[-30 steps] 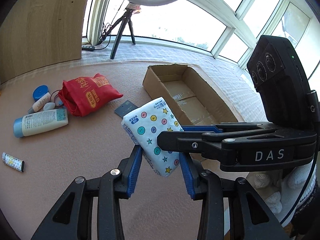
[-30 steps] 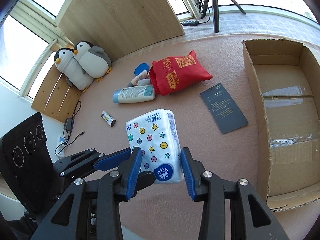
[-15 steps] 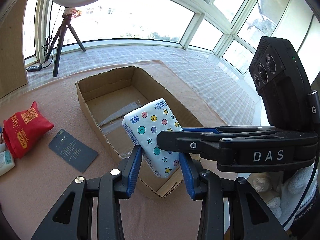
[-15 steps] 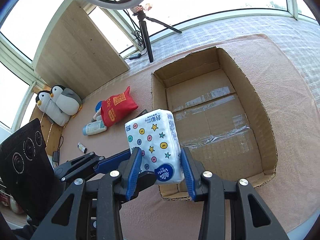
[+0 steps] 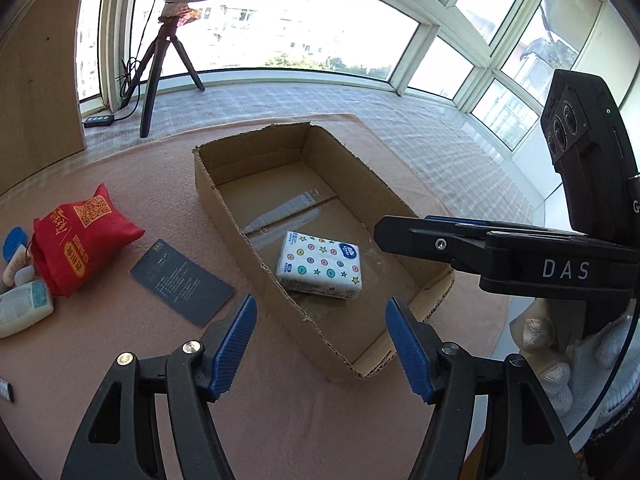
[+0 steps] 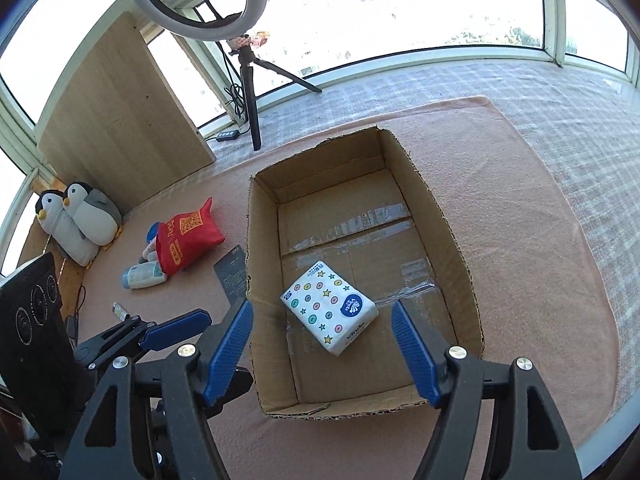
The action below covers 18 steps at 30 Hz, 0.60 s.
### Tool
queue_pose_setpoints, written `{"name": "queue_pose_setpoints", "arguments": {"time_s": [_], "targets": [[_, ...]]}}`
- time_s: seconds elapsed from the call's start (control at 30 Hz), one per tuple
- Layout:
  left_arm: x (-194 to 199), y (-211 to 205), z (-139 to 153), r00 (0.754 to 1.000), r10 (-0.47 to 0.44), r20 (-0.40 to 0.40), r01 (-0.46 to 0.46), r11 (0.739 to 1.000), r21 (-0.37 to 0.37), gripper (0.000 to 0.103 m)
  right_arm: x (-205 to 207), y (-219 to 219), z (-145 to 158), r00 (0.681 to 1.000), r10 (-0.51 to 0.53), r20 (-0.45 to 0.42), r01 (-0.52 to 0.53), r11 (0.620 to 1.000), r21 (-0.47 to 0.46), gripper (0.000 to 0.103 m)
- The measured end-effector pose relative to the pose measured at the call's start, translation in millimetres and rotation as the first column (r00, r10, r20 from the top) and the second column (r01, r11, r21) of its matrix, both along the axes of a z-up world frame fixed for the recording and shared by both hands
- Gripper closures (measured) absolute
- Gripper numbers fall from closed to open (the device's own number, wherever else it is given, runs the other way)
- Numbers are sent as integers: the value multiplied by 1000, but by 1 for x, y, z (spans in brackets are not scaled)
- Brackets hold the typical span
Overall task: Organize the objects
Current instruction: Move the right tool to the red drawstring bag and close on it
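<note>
A white tissue pack with coloured dots and stars lies flat on the floor of the open cardboard box, near its front end. My left gripper is open and empty above the box's near wall. My right gripper is open and empty above the box, and its fingers show from the side in the left wrist view.
On the pink mat left of the box lie a dark card, a red pouch, a white bottle and small tubes. Two plush penguins, a wooden board and a ring-light tripod stand behind.
Both grippers held the tissue pack together and carried it from over the mat to over the box. Both have opened, and the pack now lies in the box.
</note>
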<state>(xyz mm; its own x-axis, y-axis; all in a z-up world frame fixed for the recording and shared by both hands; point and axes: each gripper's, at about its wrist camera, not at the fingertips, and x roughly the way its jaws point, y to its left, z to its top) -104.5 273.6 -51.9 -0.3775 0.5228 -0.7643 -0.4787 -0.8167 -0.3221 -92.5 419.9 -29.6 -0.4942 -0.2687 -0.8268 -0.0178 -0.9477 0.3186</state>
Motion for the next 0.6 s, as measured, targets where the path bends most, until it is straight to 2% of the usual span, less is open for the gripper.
{"name": "queue_pose_setpoints", "arguments": {"time_s": [0.1, 0.3, 0.47, 0.6], "targets": [[3, -23, -1, 999, 45, 18, -44, 999, -5, 31, -3, -14, 1, 1000, 24, -8, -24, 1000, 2, 35], [10, -74, -1, 989, 145, 7, -144, 986, -83, 29, -12, -52, 5, 996, 81, -32, -80, 996, 40, 35], [18, -131, -3, 973, 230, 25, -227, 970, -88, 26, -24, -88, 5, 990, 131, -42, -127, 988, 91, 35], [27, -181, -12, 952, 303, 52, -296, 950, -100, 26, -41, -125, 0, 977, 213, -20, -208, 968, 140, 35]]}}
